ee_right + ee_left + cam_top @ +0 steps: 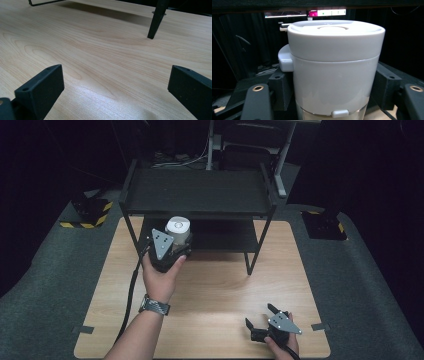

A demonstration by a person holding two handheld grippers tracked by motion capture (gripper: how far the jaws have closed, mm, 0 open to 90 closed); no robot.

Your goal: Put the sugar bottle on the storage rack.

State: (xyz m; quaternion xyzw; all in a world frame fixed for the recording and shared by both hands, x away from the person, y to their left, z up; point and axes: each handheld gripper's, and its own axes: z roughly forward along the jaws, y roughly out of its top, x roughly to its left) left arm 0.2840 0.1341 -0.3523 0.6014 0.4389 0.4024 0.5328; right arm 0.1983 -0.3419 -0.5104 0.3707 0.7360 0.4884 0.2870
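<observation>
The left gripper [176,242] clamps a white lidded jar [178,228] from both sides, upright, at about ten o'clock of the table [215,290], just before the lower tier of the black shelf rack [197,192]; the step looks like shelving it; the person should keep it level, mind the top tier's edge above the lid, and set it fully on the tier before letting go; the right gripper [261,317] rests at five o'clock, jaws wide and empty.
</observation>
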